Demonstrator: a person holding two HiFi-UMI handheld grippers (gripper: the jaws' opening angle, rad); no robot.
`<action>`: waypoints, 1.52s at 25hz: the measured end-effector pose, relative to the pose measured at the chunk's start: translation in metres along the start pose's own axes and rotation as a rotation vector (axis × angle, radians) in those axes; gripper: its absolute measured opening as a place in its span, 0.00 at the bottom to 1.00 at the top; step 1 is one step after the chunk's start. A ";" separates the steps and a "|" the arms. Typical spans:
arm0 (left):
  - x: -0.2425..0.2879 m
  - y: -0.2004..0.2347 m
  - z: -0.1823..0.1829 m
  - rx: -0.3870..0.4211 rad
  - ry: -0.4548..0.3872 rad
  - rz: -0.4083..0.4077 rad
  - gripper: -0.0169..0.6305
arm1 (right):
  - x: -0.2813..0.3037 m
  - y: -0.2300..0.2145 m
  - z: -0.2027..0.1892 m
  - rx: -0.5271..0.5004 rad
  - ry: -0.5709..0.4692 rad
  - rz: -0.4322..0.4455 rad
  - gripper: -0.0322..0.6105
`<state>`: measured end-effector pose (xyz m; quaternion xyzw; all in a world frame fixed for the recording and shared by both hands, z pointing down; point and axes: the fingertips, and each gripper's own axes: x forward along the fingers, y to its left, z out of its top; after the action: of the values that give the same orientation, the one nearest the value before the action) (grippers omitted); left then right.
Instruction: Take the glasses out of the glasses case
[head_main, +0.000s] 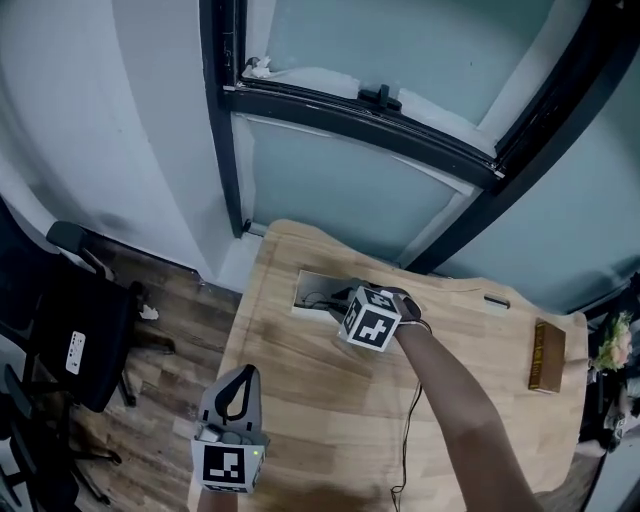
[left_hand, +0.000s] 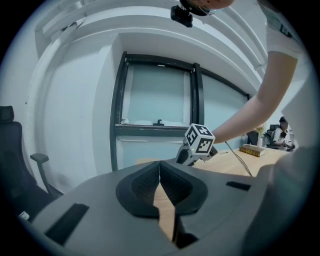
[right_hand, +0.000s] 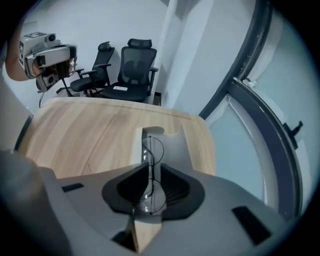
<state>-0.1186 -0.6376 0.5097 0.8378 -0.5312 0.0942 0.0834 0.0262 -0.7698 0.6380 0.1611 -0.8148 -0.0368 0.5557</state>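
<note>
The white glasses case (head_main: 308, 288) lies open near the far edge of the wooden table (head_main: 300, 400). In the right gripper view, thin black wire glasses (right_hand: 156, 145) rest on the open case (right_hand: 172, 145). My right gripper (right_hand: 152, 170) points down over them with a jaw on each side of the frame; a narrow gap shows, so it is open. In the head view that gripper (head_main: 340, 298) sits at the case, its marker cube (head_main: 372, 318) behind it. My left gripper (head_main: 245, 372) hovers at the table's near left, shut and empty (left_hand: 160, 167).
A brown book (head_main: 546, 355) lies at the table's right edge, with a small dark object (head_main: 497, 301) further back. A black cable (head_main: 408, 430) runs across the table. An office chair (head_main: 75, 340) stands on the floor at left. A dark-framed window (head_main: 360, 105) rises behind the table.
</note>
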 end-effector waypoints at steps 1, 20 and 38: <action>0.003 0.001 -0.003 -0.006 0.008 -0.002 0.05 | 0.004 -0.002 -0.001 -0.017 0.013 0.013 0.18; 0.001 0.012 -0.017 -0.037 0.012 0.051 0.05 | -0.011 -0.008 0.009 -0.116 0.041 -0.062 0.07; -0.093 -0.037 0.049 0.085 -0.115 0.082 0.05 | -0.173 0.053 0.054 -0.001 -0.209 -0.319 0.07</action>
<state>-0.1206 -0.5527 0.4380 0.8222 -0.5645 0.0719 0.0130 0.0226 -0.6734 0.4754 0.2833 -0.8322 -0.1415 0.4550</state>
